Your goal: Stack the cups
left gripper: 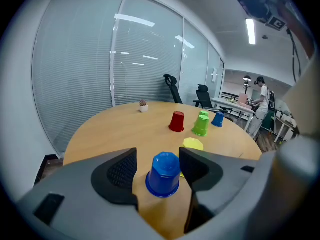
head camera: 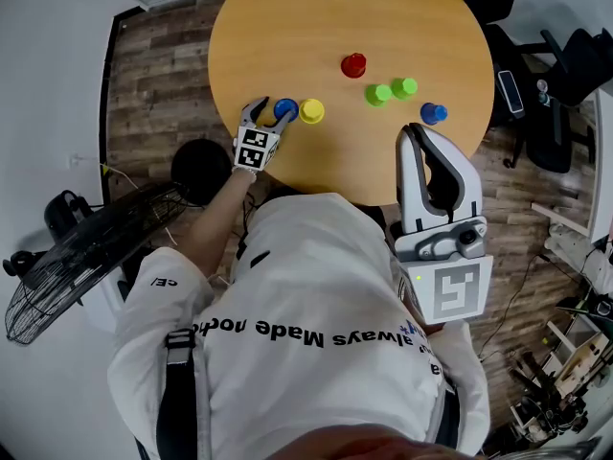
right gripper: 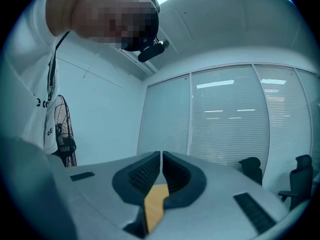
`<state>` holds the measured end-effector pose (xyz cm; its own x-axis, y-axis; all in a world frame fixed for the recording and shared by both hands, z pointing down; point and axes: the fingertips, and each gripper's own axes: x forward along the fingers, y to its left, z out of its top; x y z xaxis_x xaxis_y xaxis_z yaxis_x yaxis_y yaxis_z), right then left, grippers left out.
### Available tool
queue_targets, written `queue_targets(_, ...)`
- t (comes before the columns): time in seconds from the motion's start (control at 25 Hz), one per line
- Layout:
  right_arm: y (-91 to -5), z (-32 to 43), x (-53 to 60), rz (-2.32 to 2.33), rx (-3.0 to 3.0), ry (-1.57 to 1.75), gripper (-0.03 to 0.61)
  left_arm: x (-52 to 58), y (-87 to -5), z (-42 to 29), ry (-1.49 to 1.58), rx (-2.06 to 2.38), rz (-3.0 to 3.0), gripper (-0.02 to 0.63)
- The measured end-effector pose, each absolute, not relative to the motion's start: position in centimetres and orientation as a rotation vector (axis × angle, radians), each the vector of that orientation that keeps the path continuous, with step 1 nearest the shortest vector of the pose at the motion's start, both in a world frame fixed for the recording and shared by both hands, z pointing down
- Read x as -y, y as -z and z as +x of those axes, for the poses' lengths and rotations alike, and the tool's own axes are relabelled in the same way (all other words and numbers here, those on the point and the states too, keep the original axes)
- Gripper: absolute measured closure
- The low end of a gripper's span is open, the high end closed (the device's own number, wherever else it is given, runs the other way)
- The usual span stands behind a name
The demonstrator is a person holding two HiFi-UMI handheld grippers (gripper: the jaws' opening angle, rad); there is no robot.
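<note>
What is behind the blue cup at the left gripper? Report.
A yellow cup. Only its top shows; the blue cup and a jaw of the left gripper cover the rest.

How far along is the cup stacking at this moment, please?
Nothing looks stacked yet: the yellow cup, red cup, two green cups and far blue cup all stand singly on the table. In hand: the left gripper straddles the near blue cup, jaws open and not pressing it; the right gripper is shut and empty. All the stacking remains.
</note>
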<state>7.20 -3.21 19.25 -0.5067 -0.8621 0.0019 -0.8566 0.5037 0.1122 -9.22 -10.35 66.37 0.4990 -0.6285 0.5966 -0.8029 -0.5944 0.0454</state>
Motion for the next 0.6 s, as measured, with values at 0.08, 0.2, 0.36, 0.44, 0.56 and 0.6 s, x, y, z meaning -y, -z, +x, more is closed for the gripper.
queue_targets(0.08,-19.9,7.3,3.2,1.526,2.652,0.117,0.540,11.0,-65.4,-9.3,-0.758,1.216,2.448,0.360)
queue_targets(0.2,-21.0,7.7,3.0,1.528,2.626,0.081,0.540,12.5,-63.9,-8.8,-0.720,1.227,2.478,0.360)
queue_targets(0.36,-21.0,8.0,3.0,1.539,2.622,0.081,0.540,14.9,-61.8,-7.4,-0.688,1.221,2.524,0.360)
queue_targets(0.44,-20.8,8.2,3.0,1.548,2.620,0.083,0.540,16.1,-61.1,-6.4,-0.678,1.208,2.544,0.360)
queue_targets(0.56,-20.4,8.5,3.3,1.558,2.616,0.096,0.540,17.7,-60.1,-4.6,-0.661,1.177,2.569,0.360)
queue_targets(0.6,-20.2,8.5,3.4,1.561,2.615,0.105,0.540,18.2,-59.9,-3.9,-0.659,1.160,2.581,0.360)
